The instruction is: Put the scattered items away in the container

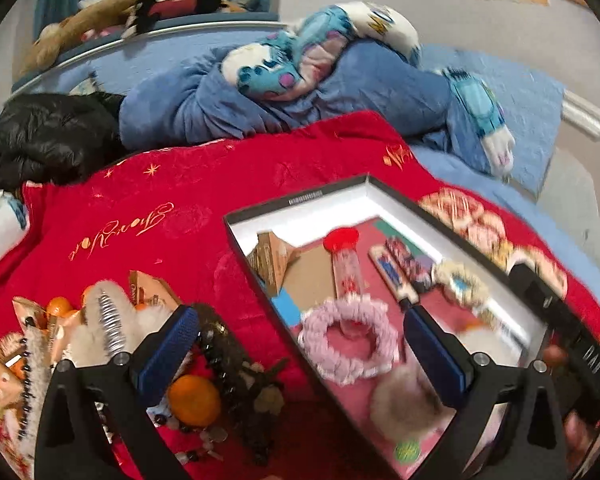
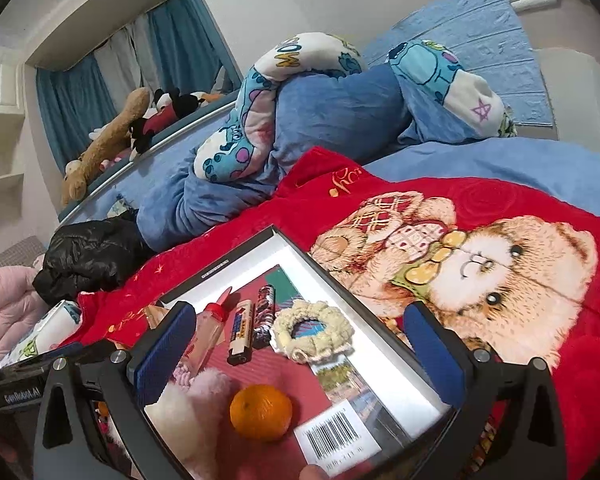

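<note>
Left gripper (image 1: 300,344): jaws spread wide and empty, hanging over the near edge of the box (image 1: 296,202), straddling its wall.
Right gripper (image 2: 300,344): also wide, nothing between the pads, poised above the box interior.
Container: the white-walled box lies ahead of both grippers on the red blanket (image 1: 148,200), open side up so things drop straight in.
Already inside: pink scrunchie (image 1: 345,338), cream scrunchie (image 2: 313,330), lighter (image 2: 242,332), red-capped bottle (image 2: 210,330), an orange (image 2: 261,412) directly beneath the right gripper.
Still out: a second orange (image 1: 194,400), bead strings and a fluffy clip, below and left of the left gripper.
Judgement: the left gripper's wide stance suits reaching for that pile next.
</note>
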`<state>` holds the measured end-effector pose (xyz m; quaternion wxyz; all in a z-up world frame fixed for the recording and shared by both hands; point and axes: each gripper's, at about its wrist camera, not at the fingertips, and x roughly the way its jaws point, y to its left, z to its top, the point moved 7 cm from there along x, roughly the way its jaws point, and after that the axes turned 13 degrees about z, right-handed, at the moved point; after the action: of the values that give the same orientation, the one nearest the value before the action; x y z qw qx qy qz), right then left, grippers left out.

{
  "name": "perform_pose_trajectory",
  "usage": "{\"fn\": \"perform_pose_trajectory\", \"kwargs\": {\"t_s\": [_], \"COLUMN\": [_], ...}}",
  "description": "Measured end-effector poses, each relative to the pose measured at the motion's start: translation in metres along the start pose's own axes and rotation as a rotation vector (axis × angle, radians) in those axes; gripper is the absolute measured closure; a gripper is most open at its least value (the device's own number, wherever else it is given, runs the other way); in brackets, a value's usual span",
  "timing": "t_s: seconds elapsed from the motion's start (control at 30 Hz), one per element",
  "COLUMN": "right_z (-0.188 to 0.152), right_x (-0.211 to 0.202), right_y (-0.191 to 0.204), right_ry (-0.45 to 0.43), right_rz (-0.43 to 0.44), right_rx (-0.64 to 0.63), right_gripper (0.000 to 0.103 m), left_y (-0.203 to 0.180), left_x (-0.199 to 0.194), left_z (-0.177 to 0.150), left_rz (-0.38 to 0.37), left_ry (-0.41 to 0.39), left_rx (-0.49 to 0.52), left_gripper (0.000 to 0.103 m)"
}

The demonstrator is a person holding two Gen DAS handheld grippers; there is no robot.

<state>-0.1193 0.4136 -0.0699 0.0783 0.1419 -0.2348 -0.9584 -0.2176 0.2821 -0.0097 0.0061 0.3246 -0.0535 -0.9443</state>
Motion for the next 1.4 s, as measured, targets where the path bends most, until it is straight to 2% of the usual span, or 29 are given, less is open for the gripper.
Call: {"fn": "perform_pose_trajectory", "kwargs": {"t_s": [0.1, 0.2, 0.27, 0.4, 0.57, 0.7, 0.77, 0.87, 0.93, 1.0, 1.1, 1.2, 1.27, 1.3, 1.4], "right_z": [-0.001, -0.008, -0.012, -0.012, -0.008, -0.014, -0.020, -0.035, -0.052, -0.067, -0.090, -0.106, -0.113, -0.116, -0.126], "right_x": [-0.016, -0.033, -0.045, -0.072, -0.095, -0.095, -0.097, -0.093, -0.084, -0.074, -0.057, -0.040, -0.027, -0.019, -0.011], "right_y": [0.002, 0.014, 0.023, 0.054, 0.118, 0.174, 0.198, 0.220, 0.228, 0.227, 0.220, 0.215, 0.217, 0.219, 0.219], "right_ry": [-0.014, -0.010, -0.011, -0.022, -0.023, 0.011, 0.001, -0.008, 0.002, 0.009, 0.010, 0.002, 0.031, 0.066, 0.086], "right_rz": [-0.027, -0.038, -0.036, 0.004, 0.082, 0.115, 0.129, 0.106, 0.073, 0.040, -0.002, 0.001, 0.012, -0.003, -0.079], "right_rx": [0.005, 0.000, 0.021, 0.063, 0.060, -0.024, -0.062, -0.126, -0.170, -0.194, -0.213, -0.218, -0.226, -0.243, -0.290], "right_gripper": [0.000, 0.000, 0.000, 0.000, 0.000, 0.000, 0.000, 0.000, 0.000, 0.000, 0.000, 0.000, 0.000, 0.000, 0.000], "left_y": [0.008, 0.027, 0.039, 0.069, 0.114, 0.148, 0.167, 0.194, 0.209, 0.217, 0.221, 0.224, 0.226, 0.227, 0.229], "left_x": [-0.016, -0.050, -0.073, -0.122, -0.191, -0.222, -0.229, -0.221, -0.206, -0.188, -0.160, -0.132, -0.117, -0.110, -0.100], "left_z": [-0.008, -0.006, 0.000, 0.014, 0.021, 0.007, -0.006, -0.030, -0.048, -0.065, -0.084, -0.096, -0.101, -0.103, -0.107], "left_rz": [0.036, 0.151, 0.184, 0.158, 0.187, 0.204, 0.209, 0.213, 0.180, 0.156, 0.168, 0.096, 0.071, 0.081, 0.112], "left_ry": [-0.023, -0.104, -0.135, -0.149, -0.244, -0.282, -0.310, -0.320, -0.302, -0.291, -0.314, -0.324, -0.323, -0.325, -0.338], "left_rx": [0.025, 0.051, 0.055, 0.022, 0.018, 0.002, -0.025, -0.082, -0.114, -0.098, -0.069, -0.098, -0.109, -0.100, -0.087], "left_gripper": [0.000, 0.000, 0.000, 0.000, 0.000, 0.000, 0.000, 0.000, 0.000, 0.000, 0.000, 0.000, 0.000, 0.000, 0.000]}}
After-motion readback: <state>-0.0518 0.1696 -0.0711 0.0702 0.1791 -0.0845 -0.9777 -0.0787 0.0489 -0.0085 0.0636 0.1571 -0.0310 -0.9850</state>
